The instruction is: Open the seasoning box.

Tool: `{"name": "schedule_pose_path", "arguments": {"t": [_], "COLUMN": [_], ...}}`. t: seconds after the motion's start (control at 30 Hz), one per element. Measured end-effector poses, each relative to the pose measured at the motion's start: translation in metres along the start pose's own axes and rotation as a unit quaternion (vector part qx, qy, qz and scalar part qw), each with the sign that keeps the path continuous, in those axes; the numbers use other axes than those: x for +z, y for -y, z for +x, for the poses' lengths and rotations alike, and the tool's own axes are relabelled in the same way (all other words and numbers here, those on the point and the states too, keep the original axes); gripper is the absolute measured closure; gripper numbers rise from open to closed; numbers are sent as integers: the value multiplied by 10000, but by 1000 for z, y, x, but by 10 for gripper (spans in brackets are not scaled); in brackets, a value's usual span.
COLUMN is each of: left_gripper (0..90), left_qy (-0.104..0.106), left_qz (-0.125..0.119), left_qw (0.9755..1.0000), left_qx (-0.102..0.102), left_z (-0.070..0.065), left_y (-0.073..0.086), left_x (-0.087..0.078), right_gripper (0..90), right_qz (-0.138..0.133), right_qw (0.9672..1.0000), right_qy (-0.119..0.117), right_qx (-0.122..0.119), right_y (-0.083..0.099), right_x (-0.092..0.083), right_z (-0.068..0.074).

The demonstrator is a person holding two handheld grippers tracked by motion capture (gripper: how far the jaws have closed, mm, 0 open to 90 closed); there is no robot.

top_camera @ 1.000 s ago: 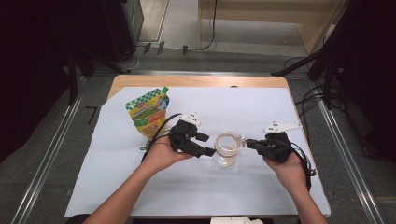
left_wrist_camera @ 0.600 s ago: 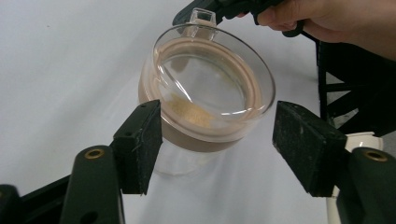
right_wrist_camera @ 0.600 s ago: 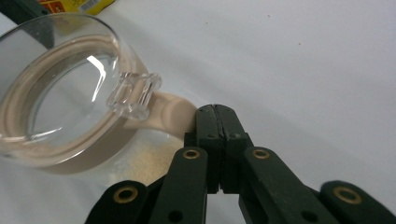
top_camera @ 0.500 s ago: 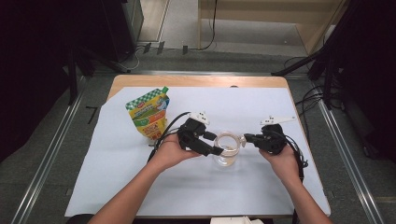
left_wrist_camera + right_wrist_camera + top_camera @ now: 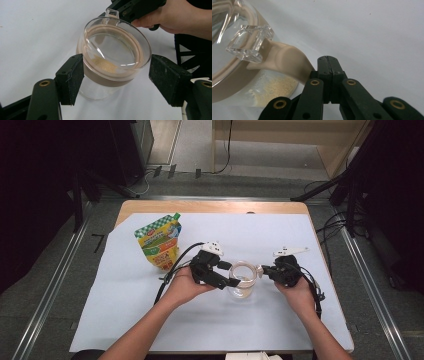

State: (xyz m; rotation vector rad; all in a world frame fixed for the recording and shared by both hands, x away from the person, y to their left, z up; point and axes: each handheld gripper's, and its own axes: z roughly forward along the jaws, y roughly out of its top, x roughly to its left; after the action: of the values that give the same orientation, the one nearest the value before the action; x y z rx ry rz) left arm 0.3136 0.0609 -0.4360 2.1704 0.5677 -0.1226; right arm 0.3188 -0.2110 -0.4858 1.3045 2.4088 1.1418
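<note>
A clear glass jar (image 5: 243, 281) stands on the white sheet, with a glass lid (image 5: 112, 47) ringed by a beige seal and pale grains (image 5: 274, 90) at its bottom. My left gripper (image 5: 231, 275) straddles the lid from the left. Its jaws have just been opening: one pad (image 5: 72, 75) lies against the seal, the other pad (image 5: 166, 77) stands apart. My right gripper (image 5: 328, 61) is shut at the jar's right side. The seal's beige tab (image 5: 287, 62) runs up against its left jaw, below the lid's clear handle (image 5: 249, 42). I cannot tell whether the tab is pinched.
A green and orange stand-up pouch (image 5: 159, 242) stands at the back left of the white sheet (image 5: 280, 325). The wooden table edge (image 5: 210, 206) shows beyond it. Cables trail from both grippers. The other hand (image 5: 175, 17) reaches in behind the jar.
Both grippers have closed in on the jar, the left from the left, the right from the right and a little lower. The jar has stayed put.
</note>
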Motion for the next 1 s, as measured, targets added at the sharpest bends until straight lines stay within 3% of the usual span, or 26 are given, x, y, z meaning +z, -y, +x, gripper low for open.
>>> {"name": "schedule_pose_path", "arguments": {"t": [0.2,0.3,0.7,1.0], "left_gripper": [253,204,113,96], "left_qy": [-13,-49,-425,-513], "left_qz": [-109,-16,-68,-159], "left_qw": [9999,10000,9987,9982], "left_qx": [-26,-43,274,265], "left_z": [0,-1,-9,-11], "left_y": [5,8,11,10], "left_x": [5,10,24,30], "right_gripper": [900,900,900,900], "right_qz": [49,61,110,100], "right_qw": [10000,10000,9999,9999], "right_qy": [-17,-23,-55,-45], "right_qx": [1,9,35,-14], "right_y": [0,0,0,0], "right_x": [1,1,2,3], "right_z": [1,2,6,8]}}
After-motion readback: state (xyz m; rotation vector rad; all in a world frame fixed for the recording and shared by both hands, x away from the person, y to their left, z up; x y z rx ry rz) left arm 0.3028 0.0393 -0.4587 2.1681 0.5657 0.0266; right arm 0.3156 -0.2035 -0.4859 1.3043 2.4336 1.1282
